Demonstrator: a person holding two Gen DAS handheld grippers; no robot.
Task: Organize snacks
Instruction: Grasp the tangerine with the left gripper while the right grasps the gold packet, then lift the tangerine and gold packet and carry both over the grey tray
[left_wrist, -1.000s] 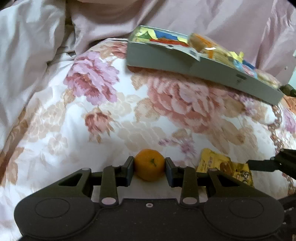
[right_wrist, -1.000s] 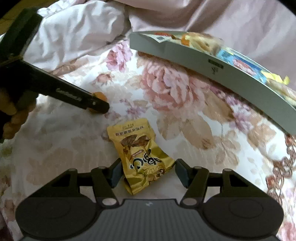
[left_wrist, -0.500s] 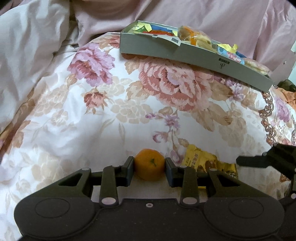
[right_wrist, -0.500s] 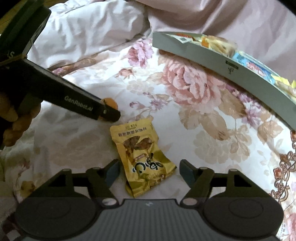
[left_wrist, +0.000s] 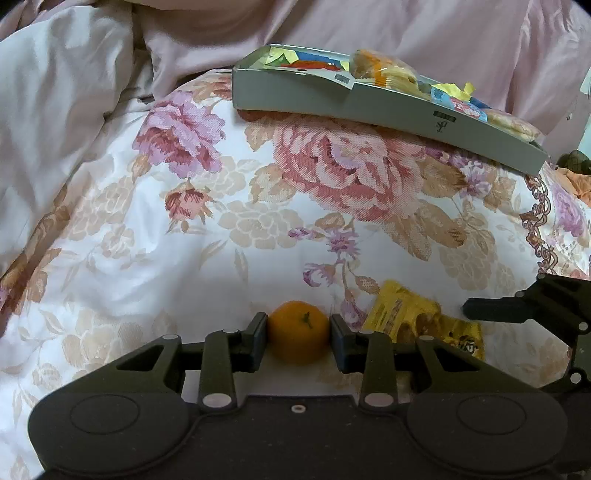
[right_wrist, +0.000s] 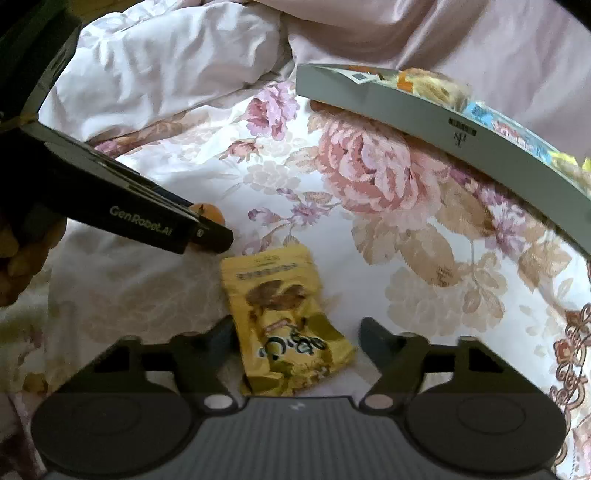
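1. The left gripper (left_wrist: 298, 334) is clenched on a small orange (left_wrist: 298, 331), a pad pressed to each side of the fruit, stem facing the camera. The right gripper (right_wrist: 295, 336) is spread wide, its jaws either side of the yellow snack packet (right_wrist: 284, 321) without pinching it.

2. Risks, as I judge them: the orange is round and smooth-skinned, held only at its flanks, so a quick swing or a slackened squeeze could let it roll out onto the floral bedspread (left_wrist: 258, 221) (soft and sloping, so it may not stop where it lands). The packet is thin and crinkly and lies flat on yielding fabric; closing on it could pinch bedding along with it, or catch only a corner.

3. Both items sit low and near their grippers; in the right wrist view the orange is just beside the packet's top edge, so the two grippers are close and could knock together.

4. The grey tray (left_wrist: 388, 110), already holding wrapped snacks, lies well apart at the far side of the bedspread.
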